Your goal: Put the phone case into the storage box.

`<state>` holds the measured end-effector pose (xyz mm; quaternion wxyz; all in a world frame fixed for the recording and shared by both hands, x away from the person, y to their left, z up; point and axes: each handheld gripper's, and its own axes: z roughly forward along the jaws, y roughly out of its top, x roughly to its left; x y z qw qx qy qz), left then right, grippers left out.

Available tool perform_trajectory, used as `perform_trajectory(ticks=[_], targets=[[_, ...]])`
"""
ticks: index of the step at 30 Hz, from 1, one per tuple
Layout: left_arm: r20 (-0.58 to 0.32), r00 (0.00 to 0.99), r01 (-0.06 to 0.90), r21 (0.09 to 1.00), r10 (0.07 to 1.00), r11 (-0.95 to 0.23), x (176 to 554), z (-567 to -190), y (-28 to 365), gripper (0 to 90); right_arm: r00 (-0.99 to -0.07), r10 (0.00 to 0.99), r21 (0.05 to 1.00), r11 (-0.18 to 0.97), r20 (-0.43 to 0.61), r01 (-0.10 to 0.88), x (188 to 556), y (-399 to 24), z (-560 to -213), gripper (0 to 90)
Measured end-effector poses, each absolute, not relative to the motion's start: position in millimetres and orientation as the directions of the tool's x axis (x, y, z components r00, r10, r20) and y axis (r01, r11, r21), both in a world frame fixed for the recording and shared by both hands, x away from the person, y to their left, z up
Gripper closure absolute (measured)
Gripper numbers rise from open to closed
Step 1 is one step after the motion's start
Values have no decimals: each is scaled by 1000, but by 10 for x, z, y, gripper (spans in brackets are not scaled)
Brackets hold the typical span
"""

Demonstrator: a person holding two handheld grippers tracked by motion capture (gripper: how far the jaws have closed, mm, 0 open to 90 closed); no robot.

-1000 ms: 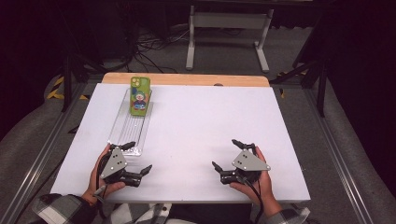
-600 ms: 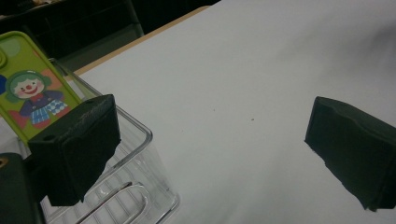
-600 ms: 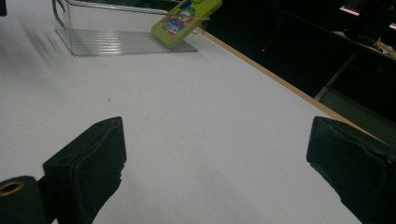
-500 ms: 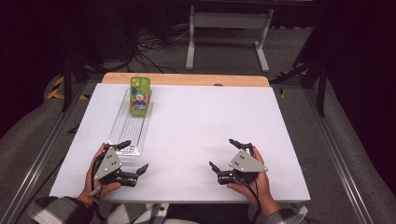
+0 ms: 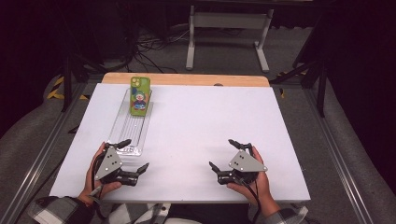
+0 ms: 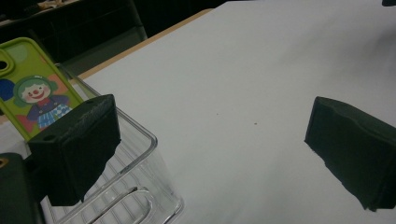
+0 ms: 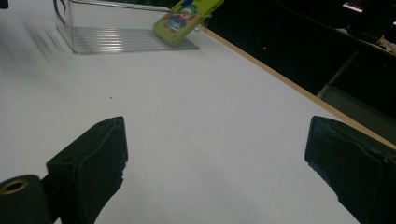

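Where the clear tray (image 5: 128, 128) runs along the left edge of the tabletop (image 5: 201, 116), its long axis goes from the near side toward the far side, and a green phone (image 5: 140, 95) leans in its far end. The phone stands tilted with its long axis rising toward the far edge, camera end up, and the clown picture on its back faces the near side. In the left gripper view the phone (image 6: 32, 95) sits beyond the tray's (image 6: 140, 186) near rounded corner.

The left tool (image 5: 133, 156) is near the front left corner of the tabletop, just at the tray's near end, with its jaws spread wide and nothing between them. One jaw lies close over the tray's near rim; I cannot tell whether it touches. The left hand (image 5: 100, 175) grips it from below, the plaid sleeve coming in from the front edge.

The right tool (image 5: 226, 156) rests toward the front right of the tabletop, well apart from the tray, jaws equally wide and empty above bare white surface. The right hand (image 5: 250, 179) cups it from behind.
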<state>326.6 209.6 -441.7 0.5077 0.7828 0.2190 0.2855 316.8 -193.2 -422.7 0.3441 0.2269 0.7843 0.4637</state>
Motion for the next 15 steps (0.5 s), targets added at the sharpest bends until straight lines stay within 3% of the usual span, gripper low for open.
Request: perform_trajectory(ticks=[15], targets=[[235,739,47,917,632,-395,3291,-4405,2089,39,-646,685,876,479,-337,51,3211,-1968,-4225,74]])
